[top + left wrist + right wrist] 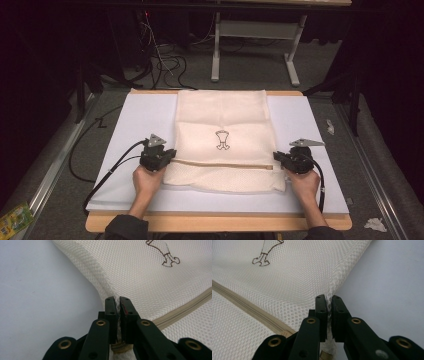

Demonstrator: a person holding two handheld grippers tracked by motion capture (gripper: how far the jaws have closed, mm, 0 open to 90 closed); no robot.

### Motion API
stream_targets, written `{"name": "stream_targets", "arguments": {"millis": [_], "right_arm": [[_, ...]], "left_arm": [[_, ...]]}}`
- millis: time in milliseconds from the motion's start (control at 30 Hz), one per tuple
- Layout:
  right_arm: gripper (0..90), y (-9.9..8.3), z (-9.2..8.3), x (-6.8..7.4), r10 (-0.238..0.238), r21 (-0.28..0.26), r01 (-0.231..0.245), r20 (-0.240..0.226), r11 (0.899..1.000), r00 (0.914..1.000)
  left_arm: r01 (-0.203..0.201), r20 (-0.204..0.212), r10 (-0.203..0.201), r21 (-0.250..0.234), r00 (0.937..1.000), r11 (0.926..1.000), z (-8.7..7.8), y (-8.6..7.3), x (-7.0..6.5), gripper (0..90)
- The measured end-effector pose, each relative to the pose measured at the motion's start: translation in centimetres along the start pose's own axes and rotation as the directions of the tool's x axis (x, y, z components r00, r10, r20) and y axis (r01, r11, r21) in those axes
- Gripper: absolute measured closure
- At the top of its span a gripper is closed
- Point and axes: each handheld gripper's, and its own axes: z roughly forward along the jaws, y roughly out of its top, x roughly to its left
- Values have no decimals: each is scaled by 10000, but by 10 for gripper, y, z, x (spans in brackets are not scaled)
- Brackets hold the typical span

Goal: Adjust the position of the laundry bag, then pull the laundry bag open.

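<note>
I note the cream mesh zip bag (222,142) on a white sheet (140,120) over the wooden tabletop (210,223), grey carpet (250,75) beyond; left gripper (117,302) and right gripper (329,301) each clamp its edges.

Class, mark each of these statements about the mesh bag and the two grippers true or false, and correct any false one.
1. The cream mesh laundry bag lies on a white board. True.
2. The left gripper has its jaws wide open above the bag. False: its jaws are shut on the bag's side edge.
3. The right gripper pinches the bag's opposite side edge. True.
4. A small dark outline drawing is printed on the bag. True.
5. The beige zip band runs lengthwise from the far end of the bag to the near end. False: it runs across the bag, between the two grippers.
</note>
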Motion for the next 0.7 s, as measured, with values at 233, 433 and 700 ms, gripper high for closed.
{"name": "stream_targets", "arguments": {"millis": [233,433,700], "right_arm": [[855,-3,2,-1,11,-23,-11,9,10000,10000],[850,-4,1,0,-73,2,73,20,10000,10000],[833,-6,1,0,-3,65,3,-5,10000,10000]], "left_arm": [[-160,-55,160,90,9999,9998,0,-2,-2,850],[-275,-129,276,45,9995,9996,0,-5,-4,846],[-271,-179,272,37,9995,9996,-2,-6,-4,831]]}}
